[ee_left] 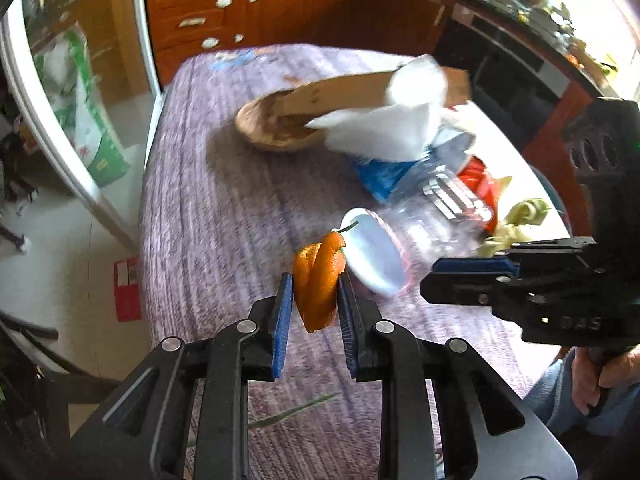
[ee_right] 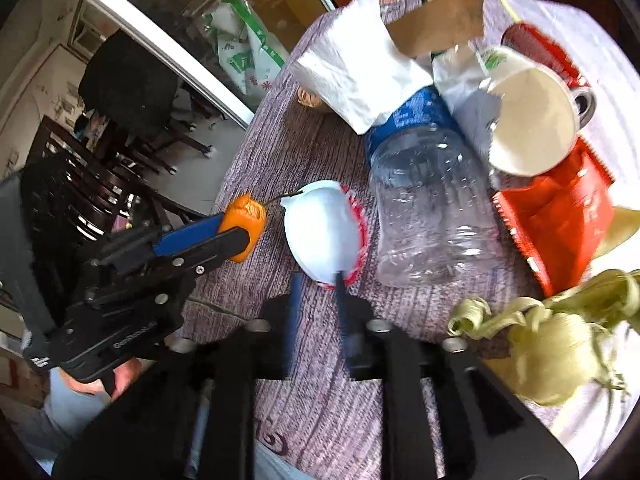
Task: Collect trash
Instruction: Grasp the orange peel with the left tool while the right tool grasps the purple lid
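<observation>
My left gripper (ee_left: 314, 286) is shut on a curled orange peel (ee_left: 318, 280), held above the purple tablecloth (ee_left: 224, 208); the peel also shows in the right wrist view (ee_right: 244, 226). My right gripper (ee_right: 318, 280) is open and empty, its fingers apart just in front of a white plastic lid with a red frilled edge (ee_right: 322, 230). That lid shows in the left wrist view (ee_left: 374, 254). Trash lies beyond: a clear plastic bottle with a blue label (ee_right: 428, 200), a white napkin (ee_right: 352, 68), a red wrapper (ee_right: 556, 216), a paper cup (ee_right: 528, 128), pale green husks (ee_right: 548, 340).
A wooden bowl (ee_left: 272, 128) with a cardboard strip (ee_left: 340, 94) sits at the table's far side. A glass door (ee_left: 80, 92) and a green-white sack (ee_left: 92, 120) stand left of the table. Dark chairs (ee_right: 80, 200) are at the left. Wooden cabinets (ee_left: 260, 4) lie behind.
</observation>
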`<move>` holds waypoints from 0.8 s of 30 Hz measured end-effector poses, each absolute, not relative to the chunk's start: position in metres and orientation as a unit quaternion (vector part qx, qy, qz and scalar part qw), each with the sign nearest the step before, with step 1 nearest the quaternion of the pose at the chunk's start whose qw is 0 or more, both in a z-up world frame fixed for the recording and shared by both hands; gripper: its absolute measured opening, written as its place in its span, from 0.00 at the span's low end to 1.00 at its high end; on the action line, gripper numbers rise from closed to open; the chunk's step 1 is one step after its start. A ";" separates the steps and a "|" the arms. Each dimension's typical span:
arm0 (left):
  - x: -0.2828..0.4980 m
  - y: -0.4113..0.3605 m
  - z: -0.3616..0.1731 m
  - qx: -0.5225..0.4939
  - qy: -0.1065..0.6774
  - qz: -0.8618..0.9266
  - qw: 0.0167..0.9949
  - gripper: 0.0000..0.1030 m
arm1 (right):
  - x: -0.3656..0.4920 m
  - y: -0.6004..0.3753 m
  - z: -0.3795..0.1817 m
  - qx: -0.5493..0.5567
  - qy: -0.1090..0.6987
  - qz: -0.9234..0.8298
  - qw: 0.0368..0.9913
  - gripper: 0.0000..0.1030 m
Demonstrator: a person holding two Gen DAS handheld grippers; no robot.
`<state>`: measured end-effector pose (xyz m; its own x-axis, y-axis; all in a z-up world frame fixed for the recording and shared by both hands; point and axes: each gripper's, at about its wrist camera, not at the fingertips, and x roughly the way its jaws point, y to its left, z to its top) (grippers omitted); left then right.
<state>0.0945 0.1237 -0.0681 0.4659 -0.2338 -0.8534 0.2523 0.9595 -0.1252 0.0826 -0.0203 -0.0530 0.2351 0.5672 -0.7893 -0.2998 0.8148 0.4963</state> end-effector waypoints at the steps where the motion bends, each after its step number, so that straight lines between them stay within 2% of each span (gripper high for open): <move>1: 0.097 0.125 -0.071 0.009 0.500 -0.141 0.854 0.23 | 0.084 -0.017 -0.055 0.123 0.551 0.275 0.778 0.37; 5: 0.102 0.126 -0.065 0.009 0.494 -0.151 0.856 0.23 | 0.080 -0.017 -0.061 0.128 0.554 0.258 0.781 0.37; 8: 0.107 0.123 -0.058 0.010 0.485 -0.169 0.858 0.23 | 0.075 -0.022 -0.064 0.135 0.552 0.249 0.784 0.42; 15: 0.117 0.110 -0.089 0.035 0.512 -0.180 0.839 0.23 | 0.084 -0.016 -0.070 0.131 0.545 0.246 0.790 0.43; 24: 0.113 0.123 -0.095 0.012 0.514 -0.174 0.840 0.23 | 0.095 0.003 -0.066 0.143 0.539 0.264 0.787 0.42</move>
<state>0.1131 0.1233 -0.0945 0.4119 -0.2797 -0.8672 0.3039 0.9394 -0.1586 0.0948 0.0030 -0.0657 0.2792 0.5701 -0.7727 -0.2622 0.8194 0.5098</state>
